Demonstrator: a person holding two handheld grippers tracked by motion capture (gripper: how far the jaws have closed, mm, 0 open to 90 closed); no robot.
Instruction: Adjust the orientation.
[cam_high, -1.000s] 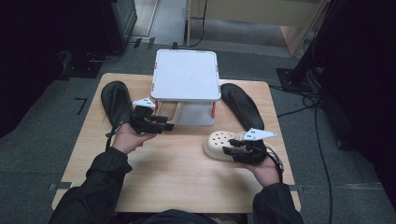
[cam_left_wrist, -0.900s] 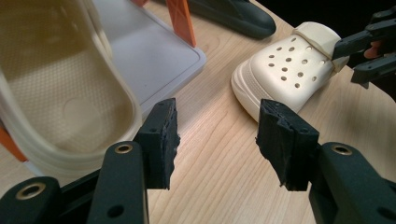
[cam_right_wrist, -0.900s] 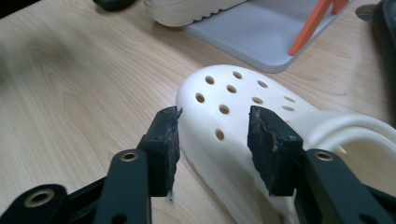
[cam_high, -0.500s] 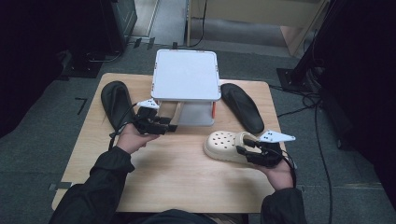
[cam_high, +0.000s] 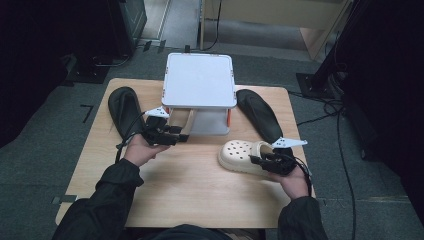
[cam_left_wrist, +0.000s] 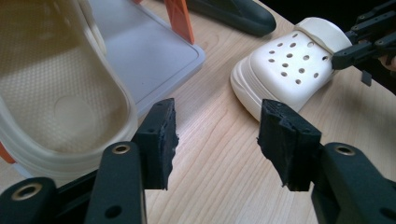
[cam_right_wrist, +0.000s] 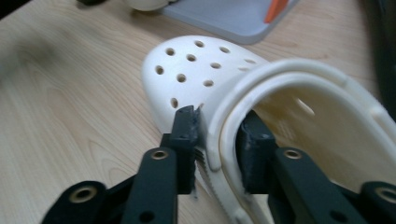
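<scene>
Wood table (cam_high: 190, 185) on grey carpet (cam_high: 45, 165), dark room. Right gripper (cam_right_wrist: 215, 148) jaws just closed, pinching the clog (cam_high: 244, 156) wall by the table's right edge. Left gripper (cam_left_wrist: 215, 140) spread, empty, beside second clog (cam_left_wrist: 51, 88) under white shelf (cam_high: 200, 80).

The right gripper (cam_right_wrist: 216, 149) has just closed on the cream clog's (cam_right_wrist: 205, 70) side wall.
</scene>
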